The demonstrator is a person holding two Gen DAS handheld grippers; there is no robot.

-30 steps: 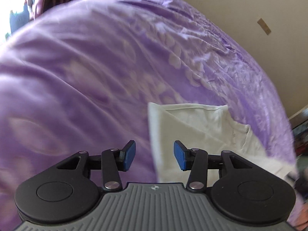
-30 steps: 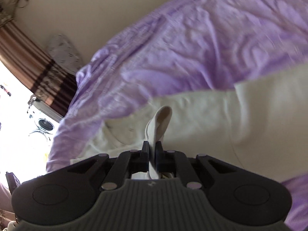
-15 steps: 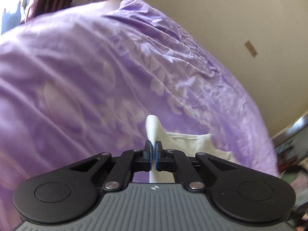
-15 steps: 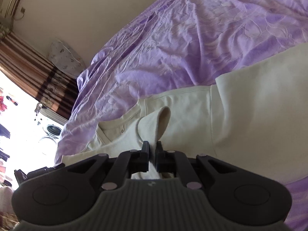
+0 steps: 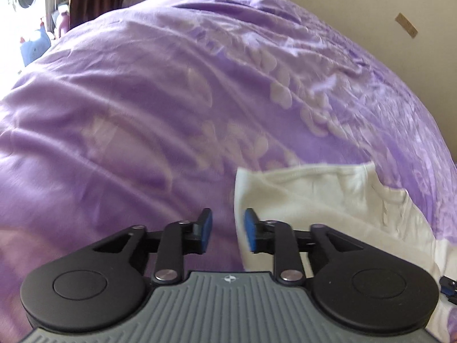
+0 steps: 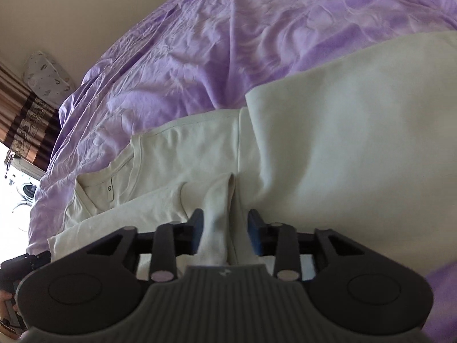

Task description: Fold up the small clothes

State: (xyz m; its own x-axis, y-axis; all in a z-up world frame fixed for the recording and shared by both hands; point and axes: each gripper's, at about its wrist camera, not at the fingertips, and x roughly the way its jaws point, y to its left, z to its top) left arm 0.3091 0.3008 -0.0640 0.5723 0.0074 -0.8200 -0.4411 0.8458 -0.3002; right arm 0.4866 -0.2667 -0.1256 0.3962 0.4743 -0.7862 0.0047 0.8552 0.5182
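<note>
In the left wrist view, the left gripper [image 5: 225,230] is being held spread, its jaws having just opened, nothing pinched; the cream garment's [image 5: 314,200] corner is lying on the purple bedspread [image 5: 142,114] beside one blue pad [image 5: 250,228], possibly touching. In the right wrist view, the right gripper [image 6: 225,230] is likewise just opened, a cloth fold [image 6: 217,214] standing unpinched between its jaws.
</note>
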